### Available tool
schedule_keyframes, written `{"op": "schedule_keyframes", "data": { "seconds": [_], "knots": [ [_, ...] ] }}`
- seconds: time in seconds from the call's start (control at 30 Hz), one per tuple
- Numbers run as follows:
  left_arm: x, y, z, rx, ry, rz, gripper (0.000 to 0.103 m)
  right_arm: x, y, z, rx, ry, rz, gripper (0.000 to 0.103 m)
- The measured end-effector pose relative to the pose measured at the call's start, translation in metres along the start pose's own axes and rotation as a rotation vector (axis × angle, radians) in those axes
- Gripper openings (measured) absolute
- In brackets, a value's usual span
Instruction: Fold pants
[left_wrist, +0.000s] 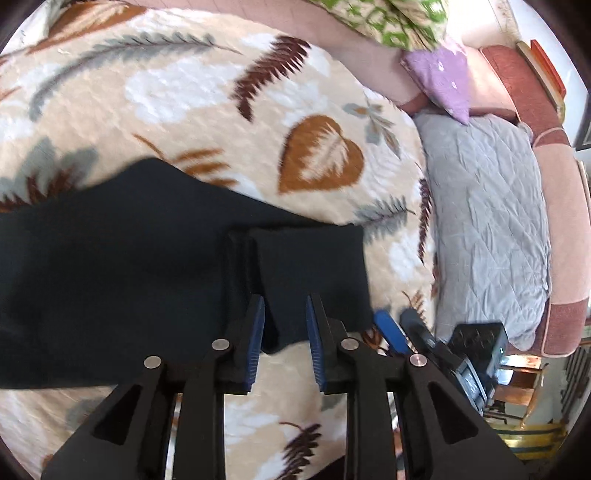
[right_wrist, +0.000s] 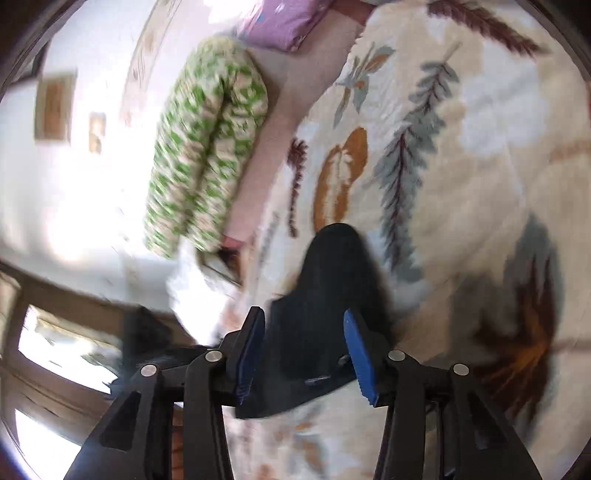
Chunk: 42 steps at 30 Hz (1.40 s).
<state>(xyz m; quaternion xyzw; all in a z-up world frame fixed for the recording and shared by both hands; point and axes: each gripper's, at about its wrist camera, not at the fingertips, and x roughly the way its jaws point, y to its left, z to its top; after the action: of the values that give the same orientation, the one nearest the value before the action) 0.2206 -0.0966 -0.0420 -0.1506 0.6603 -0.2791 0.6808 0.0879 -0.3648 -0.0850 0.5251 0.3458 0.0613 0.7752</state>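
Black pants (left_wrist: 147, 266) lie flat on a leaf-patterned blanket (left_wrist: 221, 92), reaching from the left edge to the middle of the left wrist view. My left gripper (left_wrist: 285, 314) is open, its blue pads on either side of the pants' near right end, not clamped. The right gripper (left_wrist: 400, 328) shows just beyond that end, at the right. In the right wrist view my right gripper (right_wrist: 304, 328) is open, with a corner of the black pants (right_wrist: 325, 295) lying between and under its fingers. The view is blurred.
A grey quilted pillow (left_wrist: 487, 221) and a purple pillow (left_wrist: 441, 79) lie at the bed's right side. A green-patterned quilt (right_wrist: 207, 147) is bunched at the blanket's far edge. A pink headboard (left_wrist: 561, 206) borders the bed.
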Motion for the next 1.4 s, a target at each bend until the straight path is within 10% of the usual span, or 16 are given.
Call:
{"op": "schedule_keyframes", "data": {
  "seconds": [0.47,0.87,1.0,1.4],
  "knots": [
    [0.051,0.0,-0.024,-0.017,0.0,0.11,0.021,0.031,-0.029,0.007,-0.19,0.115,-0.236,0.041],
    [-0.117,0.089,-0.061,-0.089,-0.221,0.217,0.021,0.008,0.057,-0.013,-0.339,0.136,-0.12,0.058],
    [-0.162,0.146,-0.075,-0.174,-0.271,0.296,0.04,0.047,0.114,-0.058,-0.505,0.254,-0.082,0.063],
    [-0.19,0.232,-0.066,-0.288,-0.253,0.19,0.04,0.19,0.214,-0.254,-1.223,0.449,-0.248,0.061]
  ]
}}
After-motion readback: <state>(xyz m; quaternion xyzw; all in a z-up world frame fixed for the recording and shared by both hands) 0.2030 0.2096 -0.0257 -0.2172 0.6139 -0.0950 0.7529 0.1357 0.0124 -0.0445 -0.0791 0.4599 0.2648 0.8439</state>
